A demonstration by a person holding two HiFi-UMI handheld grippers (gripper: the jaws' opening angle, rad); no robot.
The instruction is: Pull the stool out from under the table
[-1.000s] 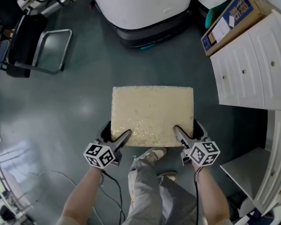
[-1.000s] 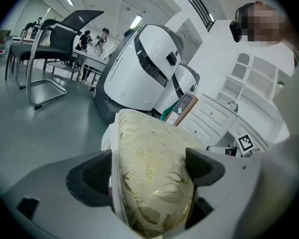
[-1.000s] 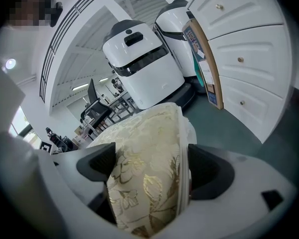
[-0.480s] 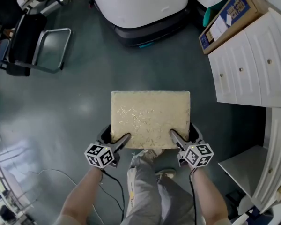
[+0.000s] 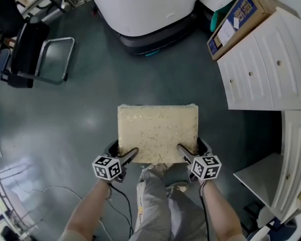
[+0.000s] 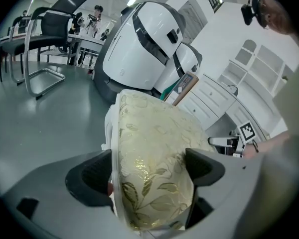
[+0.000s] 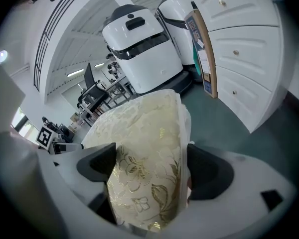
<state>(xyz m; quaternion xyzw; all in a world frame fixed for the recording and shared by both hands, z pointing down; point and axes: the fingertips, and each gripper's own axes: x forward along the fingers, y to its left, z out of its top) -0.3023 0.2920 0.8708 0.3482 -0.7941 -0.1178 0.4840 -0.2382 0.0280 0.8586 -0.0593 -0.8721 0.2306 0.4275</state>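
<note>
The stool [image 5: 157, 133] has a cream cushioned seat with a gold leaf pattern and a white frame. It is out on the dark floor in front of me, seen from above in the head view. My left gripper [image 5: 122, 155] is shut on the seat's near left corner. My right gripper [image 5: 191, 151] is shut on the near right corner. In the left gripper view the cushion [image 6: 152, 163] fills the gap between the jaws of the left gripper [image 6: 148, 171]. The right gripper view shows the cushion [image 7: 147, 176] clamped the same way by the right gripper [image 7: 148, 167]. The stool's legs are hidden under the seat.
A large white machine [image 5: 150, 6] on a dark base stands ahead. White cabinets [image 5: 263, 59] with a cardboard box [image 5: 236, 19] leaning on them line the right side. A black chair [image 5: 27, 54] stands at the far left. My legs and feet [image 5: 158, 200] are just behind the stool.
The stool has come toward me with both grippers still shut on its near corners; the machine and cabinets have drawn away upward in the head view.
</note>
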